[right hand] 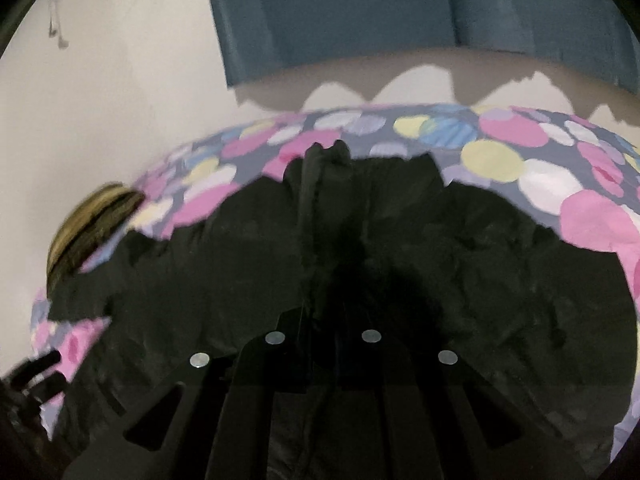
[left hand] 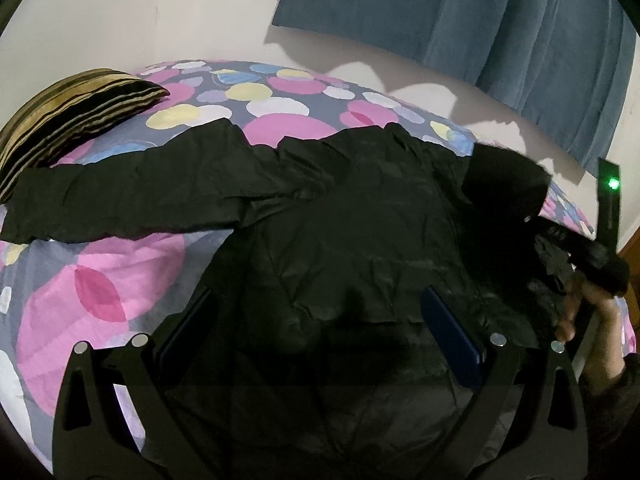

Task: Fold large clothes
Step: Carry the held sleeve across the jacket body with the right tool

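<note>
nearest, the left gripper (left hand: pixel 316 320) hovers spread wide over the black jacket (left hand: pixel 360 232), gripping nothing; the right gripper (right hand: pixel 324 320) pinches a raised ridge of it; slick fabric may slip free; beyond, its sleeve (left hand: pixel 132 196) sprawls across the bedspread (left hand: pixel 120 280) toward the pillow (left hand: pixel 72 116).

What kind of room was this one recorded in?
Most likely a bedroom: a black jacket lies spread on a bed with a circle-patterned bedsheet, a striped pillow at one end, and a blue curtain behind.

Black jacket (left hand: pixel 352 232) spread flat on bed, left sleeve outstretched.
</note>
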Demonstrator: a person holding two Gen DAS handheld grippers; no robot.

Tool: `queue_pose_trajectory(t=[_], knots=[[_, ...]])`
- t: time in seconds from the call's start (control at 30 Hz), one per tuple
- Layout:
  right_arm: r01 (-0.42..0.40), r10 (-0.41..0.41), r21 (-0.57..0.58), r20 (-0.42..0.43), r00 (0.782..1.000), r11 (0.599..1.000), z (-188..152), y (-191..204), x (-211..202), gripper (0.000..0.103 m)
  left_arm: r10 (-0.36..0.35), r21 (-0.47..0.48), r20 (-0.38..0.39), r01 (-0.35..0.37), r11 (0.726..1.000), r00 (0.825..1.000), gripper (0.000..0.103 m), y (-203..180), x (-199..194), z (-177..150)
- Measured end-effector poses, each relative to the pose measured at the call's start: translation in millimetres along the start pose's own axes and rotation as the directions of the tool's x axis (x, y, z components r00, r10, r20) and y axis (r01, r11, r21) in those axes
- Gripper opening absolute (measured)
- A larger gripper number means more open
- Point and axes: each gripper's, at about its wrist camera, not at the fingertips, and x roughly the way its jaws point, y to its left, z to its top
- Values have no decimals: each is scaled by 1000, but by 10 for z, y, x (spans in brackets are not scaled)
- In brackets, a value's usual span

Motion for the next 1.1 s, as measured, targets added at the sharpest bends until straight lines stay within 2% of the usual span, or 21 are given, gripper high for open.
queue_pose_trajectory(t=[0.23, 0.4, 0.5, 0.57, 0.63, 0.83, 0.93, 1.03, 1.1], knots=[[-39, 32, -55, -121, 992, 998, -144, 80, 262, 7, -2, 3, -5, 2, 1000, 1000, 101, -6, 18, -16], [-68, 56, -68, -172, 983, 995, -184, 141, 353, 15, -3, 4, -7, 3, 1000, 1000, 101, -23, 16, -24], [-108, 97, -53, -184, 978, 993, -191, 163, 351, 30, -5, 6, -8, 5, 1000, 1000, 101, -36, 20, -31], [-136, 125, -49, -188, 974, 989, -196, 194, 334, 44, -6, 7, -9, 6, 1000, 1000, 101, -43, 23, -34], [-179, 165, -55, -202, 965, 982, -212, 252, 323, 50, -6, 6, -9, 6, 1000, 1000, 101, -44, 26, -34], [-256, 217, -85, -316, 924, 963, -297, 435, 483, 51, -12, 1, -22, 12, 1000, 1000, 101, -64, 50, -55], [-272, 239, -62, -322, 916, 960, -291, 441, 512, 51, -13, 4, -22, 13, 1000, 1000, 101, -83, 47, -64], [-275, 240, -73, -315, 918, 959, -260, 465, 443, 51, -13, 10, -21, 13, 1000, 1000, 101, -88, 46, -63], [-314, 289, -43, -290, 913, 948, -175, 412, 289, 51, -14, 13, -20, 15, 1000, 1000, 101, -87, 42, -64]])
